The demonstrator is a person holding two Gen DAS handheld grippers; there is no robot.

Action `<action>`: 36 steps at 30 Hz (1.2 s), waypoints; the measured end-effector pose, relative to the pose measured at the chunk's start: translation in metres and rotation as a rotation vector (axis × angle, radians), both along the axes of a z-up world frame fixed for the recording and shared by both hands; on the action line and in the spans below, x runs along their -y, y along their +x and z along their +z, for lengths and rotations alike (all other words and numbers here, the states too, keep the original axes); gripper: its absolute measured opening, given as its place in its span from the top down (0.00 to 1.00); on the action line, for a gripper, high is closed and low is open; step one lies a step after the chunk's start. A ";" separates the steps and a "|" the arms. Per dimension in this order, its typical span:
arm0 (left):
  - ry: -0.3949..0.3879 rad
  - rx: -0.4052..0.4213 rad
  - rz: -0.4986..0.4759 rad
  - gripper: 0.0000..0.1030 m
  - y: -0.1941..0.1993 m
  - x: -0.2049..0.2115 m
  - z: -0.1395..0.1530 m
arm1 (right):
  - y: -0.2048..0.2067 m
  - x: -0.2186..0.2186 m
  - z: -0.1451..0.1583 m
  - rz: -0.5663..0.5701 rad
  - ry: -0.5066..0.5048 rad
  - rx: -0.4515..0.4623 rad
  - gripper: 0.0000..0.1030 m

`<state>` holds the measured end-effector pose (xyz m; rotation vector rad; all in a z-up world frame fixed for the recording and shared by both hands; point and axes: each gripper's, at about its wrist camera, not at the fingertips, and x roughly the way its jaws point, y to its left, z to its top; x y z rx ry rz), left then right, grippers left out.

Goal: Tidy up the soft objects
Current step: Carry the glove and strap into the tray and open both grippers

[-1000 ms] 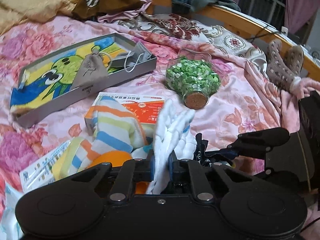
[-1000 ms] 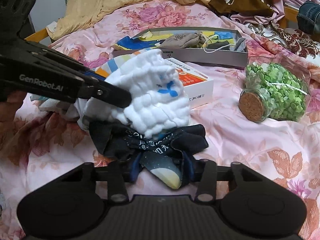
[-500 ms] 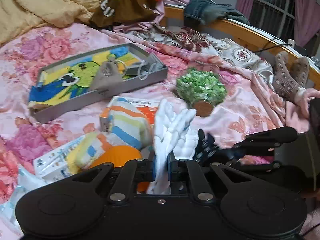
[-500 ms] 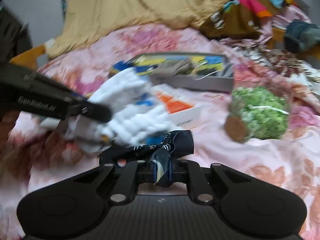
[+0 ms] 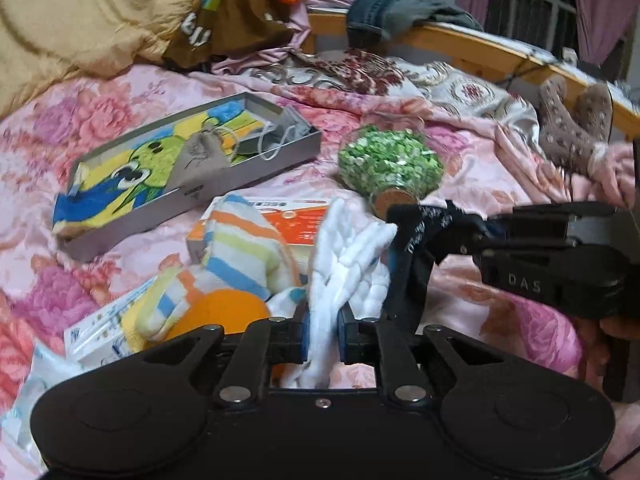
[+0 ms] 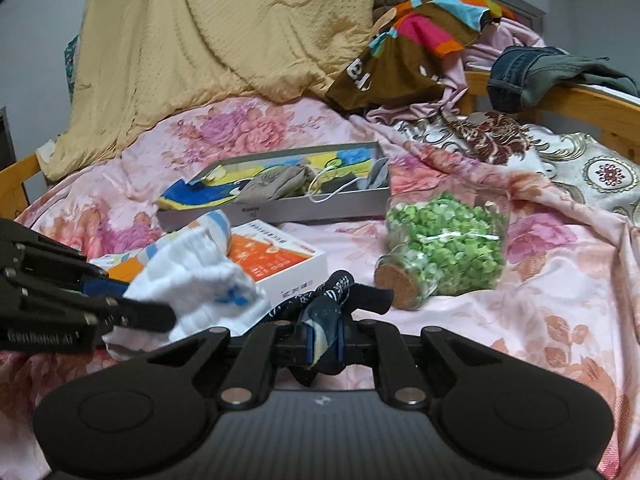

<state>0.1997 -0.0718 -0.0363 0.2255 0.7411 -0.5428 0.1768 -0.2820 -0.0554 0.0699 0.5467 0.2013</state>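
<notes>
The left gripper (image 5: 323,328) is pinching the white cloth (image 5: 344,256) and the right gripper (image 6: 323,340) is squeezing the dark sock (image 6: 328,312) — both just above the bed (image 6: 520,320) — so pulling slowly is keeping them from slipping.

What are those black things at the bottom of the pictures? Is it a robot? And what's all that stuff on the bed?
It's not a robot. A person holds a black pincher tool in each hand, and each tool has a little camera looking out along its two fingers. So one picture is the view from the left tool, the other from the right tool.

The left gripper pinches a fluffy white cloth, though its jaws are just starting to open. The right gripper is shut on a dark printed cloth.

On the pink flowery bedspread lie a grey box with a colourful bird cloth inside, an orange and white carton, a striped sock, and a glass jar of green bits tipped on its side with a cork in it.
</notes>
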 end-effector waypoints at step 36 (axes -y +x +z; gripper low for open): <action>-0.228 0.147 0.189 0.90 0.050 -0.041 0.073 | 0.055 0.007 0.050 -0.010 0.058 0.182 0.89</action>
